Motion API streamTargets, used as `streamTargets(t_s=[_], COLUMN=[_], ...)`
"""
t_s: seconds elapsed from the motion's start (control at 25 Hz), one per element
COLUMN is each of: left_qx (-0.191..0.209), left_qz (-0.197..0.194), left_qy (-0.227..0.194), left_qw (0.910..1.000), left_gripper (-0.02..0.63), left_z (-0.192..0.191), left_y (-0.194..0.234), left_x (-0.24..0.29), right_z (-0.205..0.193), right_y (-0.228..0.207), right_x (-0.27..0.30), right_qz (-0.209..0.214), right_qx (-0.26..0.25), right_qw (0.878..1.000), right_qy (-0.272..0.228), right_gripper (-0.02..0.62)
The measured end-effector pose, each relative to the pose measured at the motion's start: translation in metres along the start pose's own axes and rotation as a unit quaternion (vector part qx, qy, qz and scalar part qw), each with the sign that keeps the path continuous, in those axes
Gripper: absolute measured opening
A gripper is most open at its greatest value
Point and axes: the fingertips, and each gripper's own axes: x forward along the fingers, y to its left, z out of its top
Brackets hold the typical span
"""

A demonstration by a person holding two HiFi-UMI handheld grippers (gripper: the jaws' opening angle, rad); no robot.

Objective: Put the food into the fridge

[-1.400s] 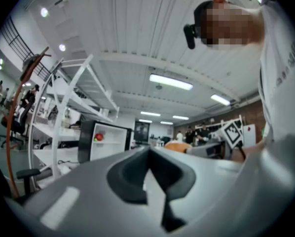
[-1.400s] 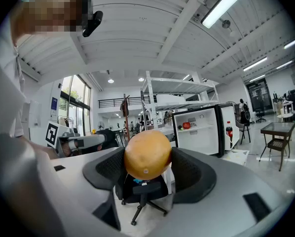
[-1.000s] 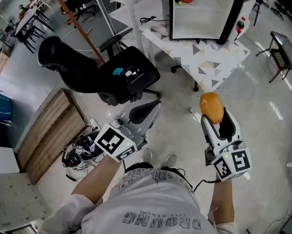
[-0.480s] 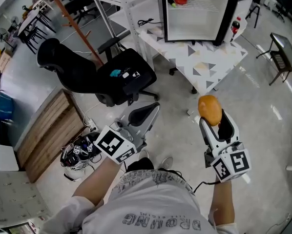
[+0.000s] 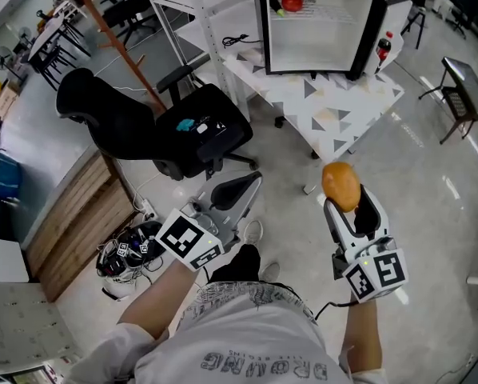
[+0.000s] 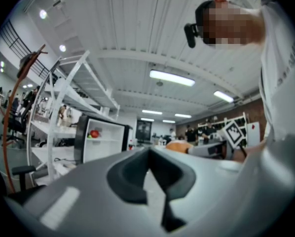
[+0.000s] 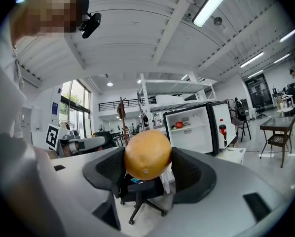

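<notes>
Fridge (image 5: 319, 24), a small one with a black case and white inside, stood with its door swung open on a triangle-patterned tabletop (image 5: 335, 102). A black office chair (image 5: 191, 130) stood on the floor to the left of that tabletop, near it. The left hand-held gripper (image 5: 240, 186) pointed toward the chair. Its jaws were together with nothing between them, as the left gripper view showed. The right hand-held gripper (image 5: 341, 197) was held out over the floor, well short of the tabletop. Its jaws were clamped on an orange (image 5: 340, 185), one pad on each side of the fruit. The orange was therefore outside the fridge and well apart from it. A dark bottle with a red cap (image 5: 383, 49) stood in the fridge door. A red fruit (image 5: 292, 3) lay on the top shelf inside.
</notes>
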Motion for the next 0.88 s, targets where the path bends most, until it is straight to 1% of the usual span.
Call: streamTargets(t_s=[0.36, 0.88], left_qx=[-0.005, -0.012], left_qz=[-0.006, -0.017], left_qy=[-0.003, -0.001], left_qw=[1.0000, 0.9998], left_gripper=[0.006, 0.006], left_z=[-0.007, -0.012], left_y=[0.031, 0.115], left_x=[0.035, 0.100], right_z=[0.001, 0.012], right_y=[-0.031, -0.079], right_x=[0.031, 0.118], right_qz=[-0.007, -0.023], right_qx=[-0.006, -0.007], right_qw=[1.000, 1.000], right_qy=[0.008, 0.013], right_gripper=[0.301, 0.301])
